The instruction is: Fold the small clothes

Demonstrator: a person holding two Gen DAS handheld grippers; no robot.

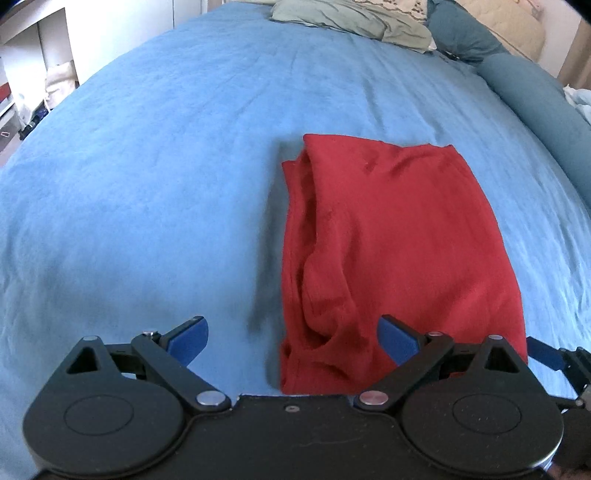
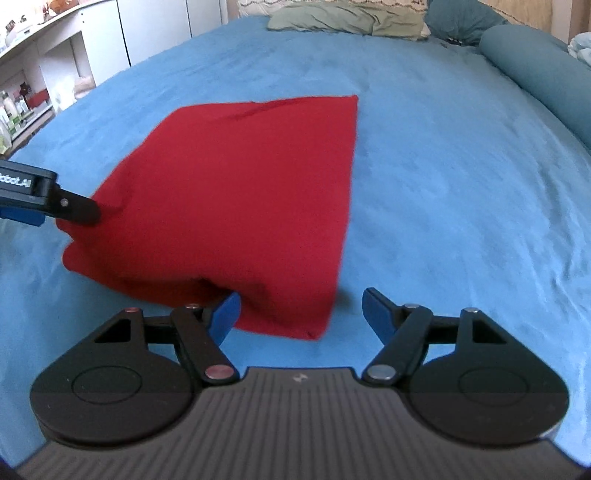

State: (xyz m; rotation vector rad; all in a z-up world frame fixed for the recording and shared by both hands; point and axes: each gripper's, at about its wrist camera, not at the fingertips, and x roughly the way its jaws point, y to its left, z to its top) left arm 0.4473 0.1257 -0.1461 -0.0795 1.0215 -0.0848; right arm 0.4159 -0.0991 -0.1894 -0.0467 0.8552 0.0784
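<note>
Blue-covered bed (image 1: 147,166), folded red garment (image 1: 399,240) lying on it, pillows (image 1: 351,18) and teal bolster (image 1: 535,99) at far end

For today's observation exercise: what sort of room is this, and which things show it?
Most likely a bedroom. The red garment lies on a blue bedspread, pillows and a teal bolster sit at the far end, and white shelving stands beside it.

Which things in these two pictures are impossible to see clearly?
- Red garment: its near edge is hidden behind the left tool body in the left wrist view, and its type cannot be told.
- Right tool: in the left wrist view, cut off by the right edge.
- Shelf items: too small, right wrist view.
- Pillows: cut off by the top edge.
</note>
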